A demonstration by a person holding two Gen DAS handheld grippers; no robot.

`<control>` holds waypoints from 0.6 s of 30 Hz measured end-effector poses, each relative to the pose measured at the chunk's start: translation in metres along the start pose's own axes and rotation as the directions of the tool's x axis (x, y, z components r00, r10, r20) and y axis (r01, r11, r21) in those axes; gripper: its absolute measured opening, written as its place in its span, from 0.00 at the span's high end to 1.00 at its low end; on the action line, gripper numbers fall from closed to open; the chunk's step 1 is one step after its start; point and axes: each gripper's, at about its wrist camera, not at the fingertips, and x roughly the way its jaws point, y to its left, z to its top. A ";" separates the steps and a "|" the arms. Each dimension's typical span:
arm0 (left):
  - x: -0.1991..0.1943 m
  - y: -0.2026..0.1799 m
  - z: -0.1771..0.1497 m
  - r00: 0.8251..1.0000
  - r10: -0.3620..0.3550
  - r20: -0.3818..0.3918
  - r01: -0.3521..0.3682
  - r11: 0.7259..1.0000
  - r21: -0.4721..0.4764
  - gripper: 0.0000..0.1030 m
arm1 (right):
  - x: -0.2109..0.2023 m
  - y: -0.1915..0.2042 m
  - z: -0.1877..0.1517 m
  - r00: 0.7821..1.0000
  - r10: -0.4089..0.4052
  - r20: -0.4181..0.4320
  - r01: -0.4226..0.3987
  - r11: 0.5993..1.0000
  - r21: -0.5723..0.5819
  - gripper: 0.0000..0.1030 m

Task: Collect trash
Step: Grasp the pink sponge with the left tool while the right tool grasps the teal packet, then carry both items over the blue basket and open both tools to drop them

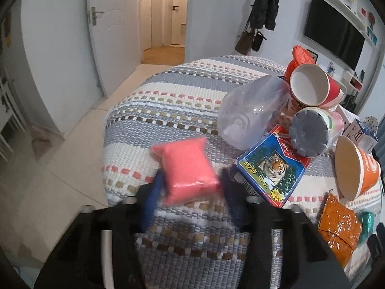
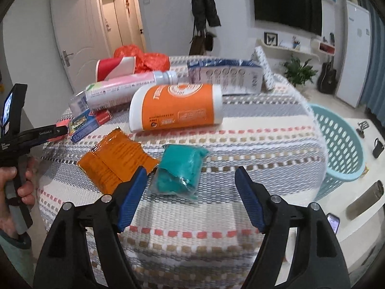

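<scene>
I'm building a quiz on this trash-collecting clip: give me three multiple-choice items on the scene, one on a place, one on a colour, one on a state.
1. Where does the light blue basket stand?
A. beside the covered table, at the right of the right wrist view
B. on top of the table
C. by the door

2. What colour is the packet between the fingers of the left gripper?
A. teal
B. pink
C. orange

3. How does the right gripper stand?
A. shut on the teal packet
B. shut on nothing
C. open, with the teal packet ahead of its fingers

Answers: 1 A, the basket sits off the edge of the striped cloth. 2 B, the pink packet lies between the blue pads. 3 C, both pads stand clear of the packet.
</scene>
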 end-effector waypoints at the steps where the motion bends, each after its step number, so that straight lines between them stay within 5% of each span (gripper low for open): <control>1: -0.002 0.001 0.000 1.000 -0.011 0.004 0.011 1.000 -0.008 0.60 | 0.004 0.000 0.001 1.000 0.005 -0.012 -0.005 1.000 0.008 0.30; 6: -0.018 0.003 -0.004 0.997 -0.040 0.061 0.042 0.999 -0.028 0.62 | 0.020 -0.002 0.003 0.999 -0.004 -0.054 0.005 1.000 0.015 0.35; 8: -0.026 -0.001 -0.004 0.995 -0.053 0.089 0.056 0.998 -0.024 0.62 | 0.023 -0.001 0.003 0.998 -0.011 -0.062 0.011 1.000 0.002 0.41; 10: -0.038 -0.007 -0.003 0.990 -0.067 0.123 0.069 0.997 -0.016 0.62 | 0.023 -0.001 0.004 0.998 -0.015 -0.060 0.014 1.000 -0.015 0.61; 18: -0.080 -0.039 0.009 0.963 -0.139 0.230 0.132 0.990 0.047 0.62 | 0.024 -0.021 0.012 0.999 0.004 -0.052 -0.003 1.000 0.017 0.65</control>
